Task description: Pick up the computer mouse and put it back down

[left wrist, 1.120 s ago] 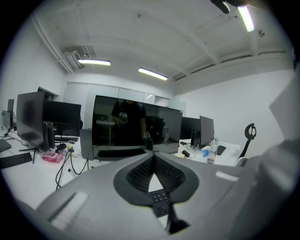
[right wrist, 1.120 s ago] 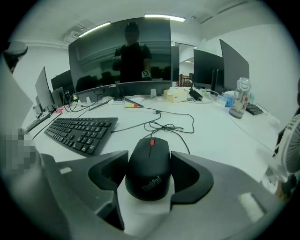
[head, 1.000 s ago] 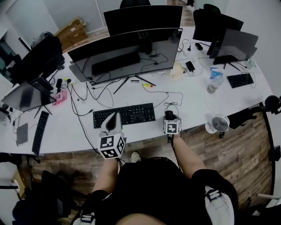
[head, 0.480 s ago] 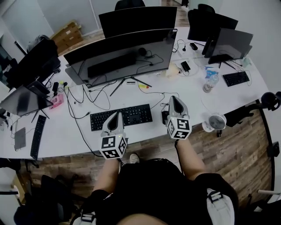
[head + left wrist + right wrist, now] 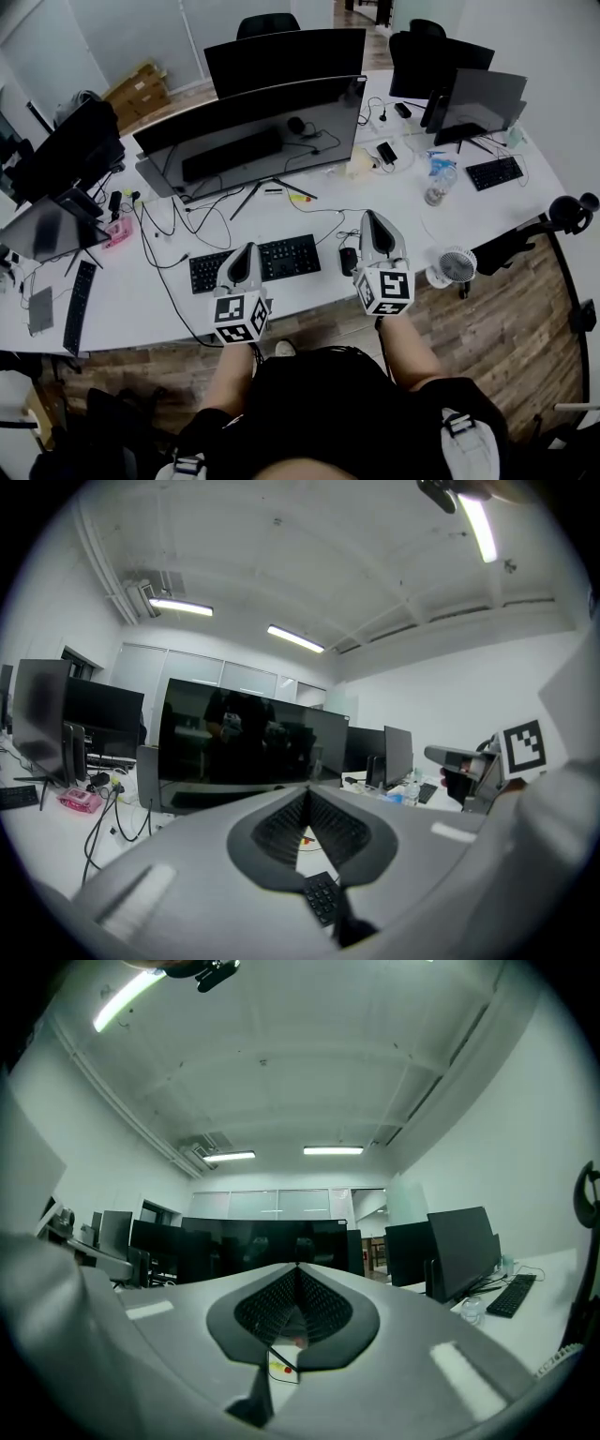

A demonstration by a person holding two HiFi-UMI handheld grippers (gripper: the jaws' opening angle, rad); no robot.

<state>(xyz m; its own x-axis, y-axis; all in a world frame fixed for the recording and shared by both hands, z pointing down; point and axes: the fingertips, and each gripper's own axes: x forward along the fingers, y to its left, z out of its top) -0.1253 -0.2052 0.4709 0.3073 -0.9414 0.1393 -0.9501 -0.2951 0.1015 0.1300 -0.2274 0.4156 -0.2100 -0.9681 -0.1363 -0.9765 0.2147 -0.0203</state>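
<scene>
The computer mouse (image 5: 348, 261) lies on the white desk (image 5: 309, 283), at 3 o'clock of the black keyboard (image 5: 292, 257) and near it. It shows small and dark, so which way it is turned is hard to tell. The right gripper (image 5: 373, 217) hangs above the desk with the mouse at its 9 o'clock, its jaws pressed together on nothing. The left gripper (image 5: 247, 249) hovers over the keyboard, its jaws likewise closed and empty.
</scene>
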